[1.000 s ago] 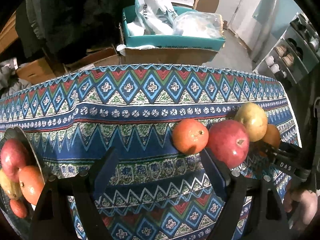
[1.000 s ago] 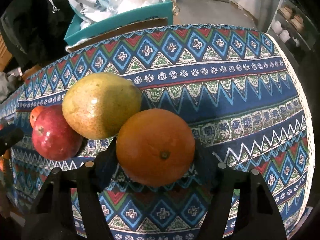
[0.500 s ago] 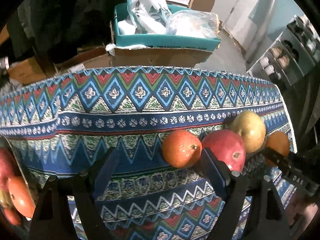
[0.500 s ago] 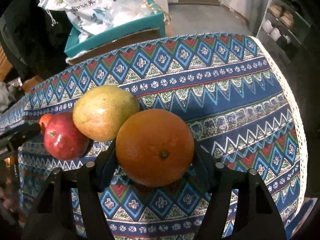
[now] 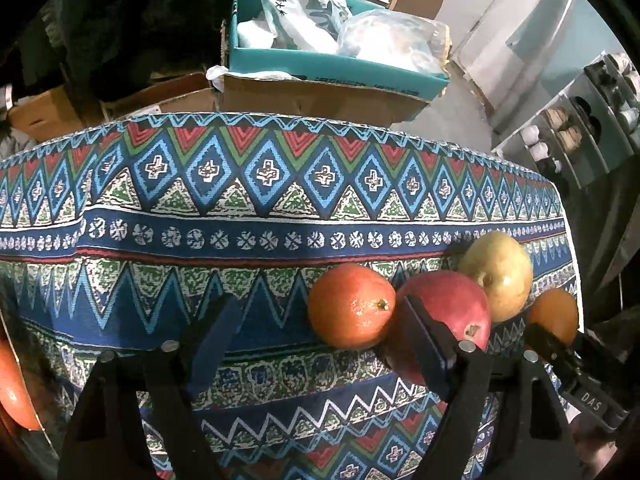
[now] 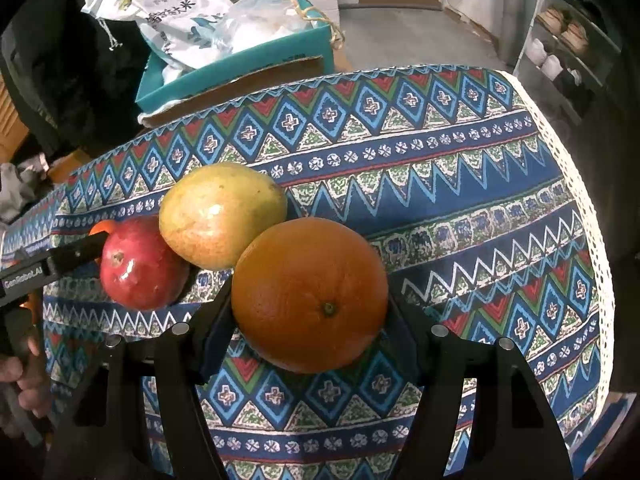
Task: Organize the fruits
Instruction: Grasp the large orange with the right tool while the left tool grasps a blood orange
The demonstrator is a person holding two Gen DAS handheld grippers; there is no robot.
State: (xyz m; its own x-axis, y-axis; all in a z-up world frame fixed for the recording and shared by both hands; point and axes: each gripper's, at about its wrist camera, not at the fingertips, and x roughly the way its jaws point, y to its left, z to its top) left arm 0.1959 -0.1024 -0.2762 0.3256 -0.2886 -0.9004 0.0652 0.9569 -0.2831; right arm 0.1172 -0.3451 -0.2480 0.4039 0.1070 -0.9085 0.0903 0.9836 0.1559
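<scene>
The right tool (image 6: 310, 312) pinches a large orange (image 6: 310, 294) between its dark pads, holding it over the patterned cloth that covers the surface (image 6: 460, 208). Just beyond the tool's left finger, a yellow-green mango (image 6: 222, 214) and a red pomegranate (image 6: 142, 264) lie touching one another on the cloth, the mango also close against the held orange. The left tool (image 5: 316, 336) has its jaws closing with only bare cloth directly between them; a reddish orange (image 5: 352, 306) lies just inside its right finger, apparently not touched by either pad, and the pomegranate (image 5: 448, 312) sits partly behind that finger. Farther to that tool's right are the mango (image 5: 498, 276) and the orange (image 5: 554, 316) in the right tool's grip. At the far left edge of the left wrist view, part of another orange-red fruit (image 5: 14, 392) shows. Beyond the surface stands a teal box (image 5: 332, 66) stuffed with plastic bags (image 5: 304, 4).
</scene>
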